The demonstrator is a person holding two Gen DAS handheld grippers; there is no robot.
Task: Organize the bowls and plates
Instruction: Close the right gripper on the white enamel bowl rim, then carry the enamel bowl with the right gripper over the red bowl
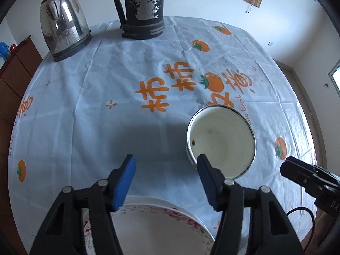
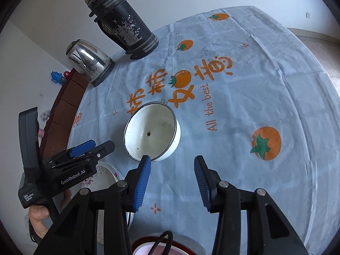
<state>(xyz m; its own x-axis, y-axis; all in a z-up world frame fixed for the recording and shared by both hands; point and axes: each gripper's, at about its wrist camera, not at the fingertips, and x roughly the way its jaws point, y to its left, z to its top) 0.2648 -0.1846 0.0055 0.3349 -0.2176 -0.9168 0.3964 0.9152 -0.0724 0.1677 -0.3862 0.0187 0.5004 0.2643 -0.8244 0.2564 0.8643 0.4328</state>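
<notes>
A white enamel bowl [image 1: 221,142] [image 2: 152,131] with dark specks inside stands upright on the tablecloth. A floral plate [image 1: 153,223] [image 2: 102,174] lies on another white plate at the near edge. My left gripper [image 1: 166,157] hangs above the far rim of these plates, open, with only cloth between its blue pads; its right fingertip overlaps the bowl's near rim in this view. From the right wrist, the left gripper [image 2: 103,143] sits left of the bowl. My right gripper [image 2: 172,158] is open just in front of the bowl, nothing between its pads.
A steel kettle [image 1: 63,21] and a worn black thermos jug [image 1: 142,6] stand at the table's far side. A brown cabinet [image 1: 12,74] is left of the table. A red-rimmed dish [image 2: 148,244] and a black cable lie under the right gripper. A hand [image 2: 38,218] holds the left gripper.
</notes>
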